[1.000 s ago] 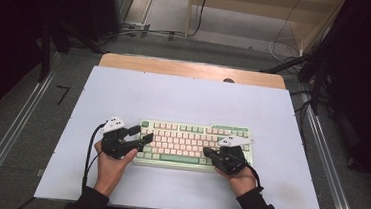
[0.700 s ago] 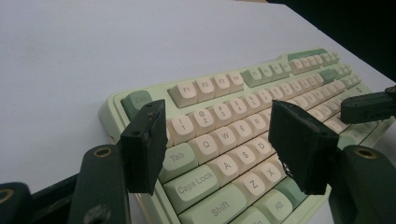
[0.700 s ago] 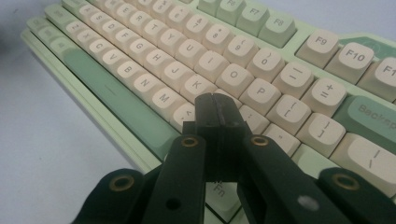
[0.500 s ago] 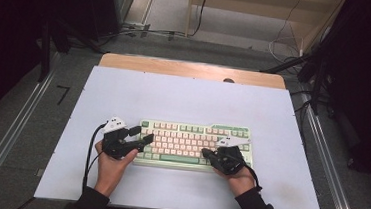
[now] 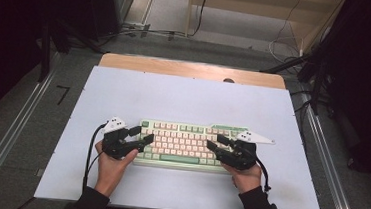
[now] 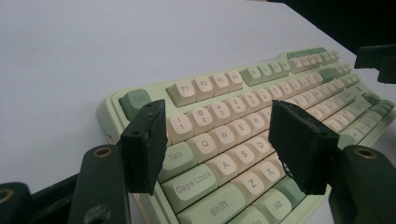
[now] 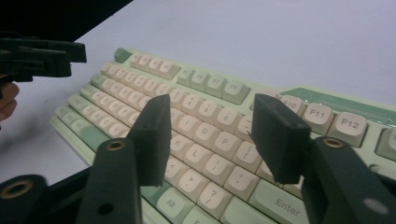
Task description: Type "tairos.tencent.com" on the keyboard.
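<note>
Both grippers hover spread over the keyboard (image 5: 183,142): left gripper (image 5: 143,141) empty, right gripper (image 5: 213,146), jaws just opened, empty; lower gently, squarely onto keys.

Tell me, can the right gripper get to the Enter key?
Probably yes. The right gripper hangs open just above the keyboard, the Enter key sits right under its jaws, and nothing lies between them.

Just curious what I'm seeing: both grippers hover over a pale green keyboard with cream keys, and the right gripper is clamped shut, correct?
Not quite. The right gripper is open, its jaws apart above the pale green keyboard with cream keys, as the right gripper view shows; they have just been opening, with nothing held between them.
</note>
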The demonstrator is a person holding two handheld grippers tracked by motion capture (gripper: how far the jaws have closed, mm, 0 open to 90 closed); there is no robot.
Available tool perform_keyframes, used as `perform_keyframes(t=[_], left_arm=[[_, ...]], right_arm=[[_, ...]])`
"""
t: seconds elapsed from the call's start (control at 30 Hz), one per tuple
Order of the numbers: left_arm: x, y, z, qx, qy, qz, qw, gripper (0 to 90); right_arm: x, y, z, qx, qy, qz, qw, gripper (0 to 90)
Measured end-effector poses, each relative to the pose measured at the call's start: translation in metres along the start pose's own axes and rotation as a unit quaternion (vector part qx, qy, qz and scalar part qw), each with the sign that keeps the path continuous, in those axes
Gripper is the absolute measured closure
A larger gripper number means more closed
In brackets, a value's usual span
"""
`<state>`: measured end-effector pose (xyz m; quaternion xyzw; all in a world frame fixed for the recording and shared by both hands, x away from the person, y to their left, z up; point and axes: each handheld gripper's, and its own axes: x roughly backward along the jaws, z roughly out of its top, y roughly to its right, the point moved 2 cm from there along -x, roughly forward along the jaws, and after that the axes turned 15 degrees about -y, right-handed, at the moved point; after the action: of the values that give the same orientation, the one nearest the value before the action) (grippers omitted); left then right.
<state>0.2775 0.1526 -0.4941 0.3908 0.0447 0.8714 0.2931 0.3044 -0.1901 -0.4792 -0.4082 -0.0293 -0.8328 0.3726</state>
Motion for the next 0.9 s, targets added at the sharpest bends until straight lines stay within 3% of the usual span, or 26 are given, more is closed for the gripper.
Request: perform_keyframes(t=[0.27, 0.9], left_arm=[[-0.0009, -0.0002, -0.0002, 0.0, -0.002, 0.003, 1.0, 37.3], [-0.0034, 0.0024, 0.0001, -0.004, -0.006, 0.002, 1.0, 37.4]], right_arm=[[-0.002, 0.0013, 0.0004, -0.002, -0.003, -0.007, 1.0, 34.4], [-0.0024, 0.0029, 0.0005, -0.004, -0.005, -0.011, 0.9999, 34.1]])
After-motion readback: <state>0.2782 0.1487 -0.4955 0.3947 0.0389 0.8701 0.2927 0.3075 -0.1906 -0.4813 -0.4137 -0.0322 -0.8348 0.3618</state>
